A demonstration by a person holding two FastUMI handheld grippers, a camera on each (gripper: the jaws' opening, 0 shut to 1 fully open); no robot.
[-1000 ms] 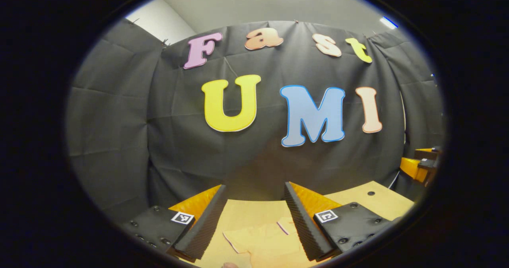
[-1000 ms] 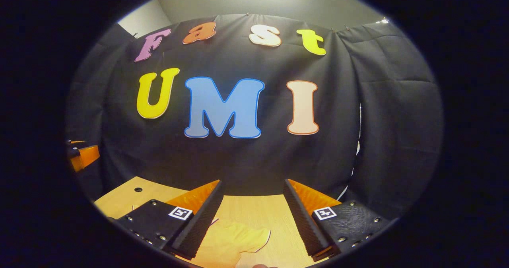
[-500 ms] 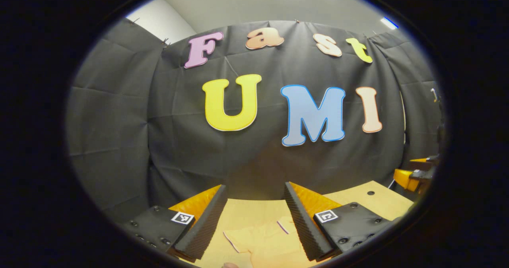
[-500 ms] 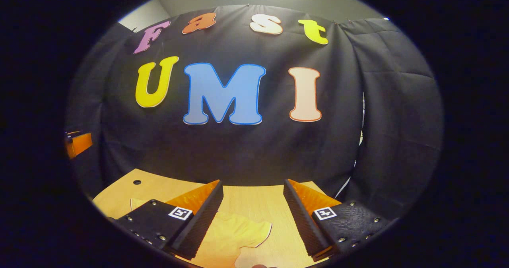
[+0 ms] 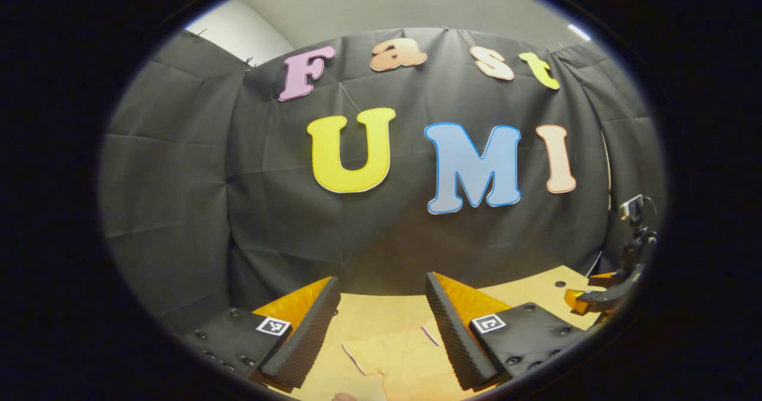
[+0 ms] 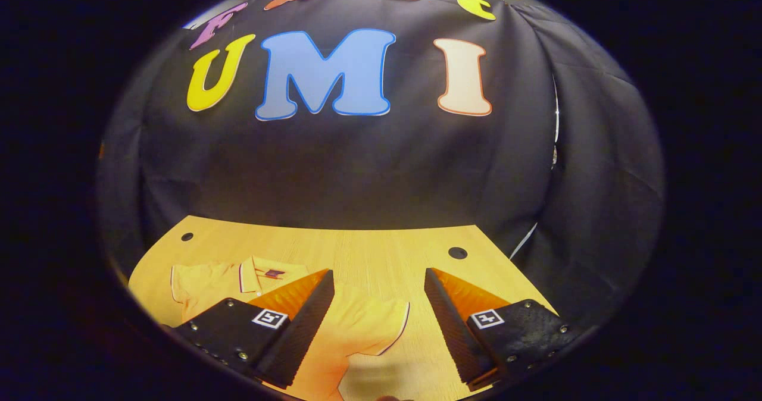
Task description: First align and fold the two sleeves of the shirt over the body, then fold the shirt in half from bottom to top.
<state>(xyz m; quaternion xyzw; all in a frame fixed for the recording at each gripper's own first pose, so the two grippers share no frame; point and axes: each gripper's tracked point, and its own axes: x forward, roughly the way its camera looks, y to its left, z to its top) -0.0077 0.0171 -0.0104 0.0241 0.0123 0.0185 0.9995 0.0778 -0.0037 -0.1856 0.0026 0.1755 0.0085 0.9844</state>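
A yellow short-sleeved polo shirt (image 6: 351, 335) lies flat on the wooden table (image 6: 381, 252). In the right gripper view one sleeve (image 6: 375, 326) spreads out between the fingers and the collar (image 6: 262, 270) sits further left. My right gripper (image 6: 378, 318) hangs open above that sleeve, holding nothing. In the left gripper view the other sleeve (image 5: 393, 356) lies below my left gripper (image 5: 381, 320), which is also open with nothing in it. The right gripper (image 5: 601, 294) shows far off at the right edge of the left gripper view.
The black cloth wall (image 6: 357, 163) rises right behind the table's far edge. Small round holes (image 6: 457, 252) dot the tabletop near the far corners. Bare wood (image 6: 417, 246) lies between the shirt and the wall.
The right gripper has tipped downward, bringing far more of the table and shirt into its view. The left gripper has barely shifted. Both stay open.
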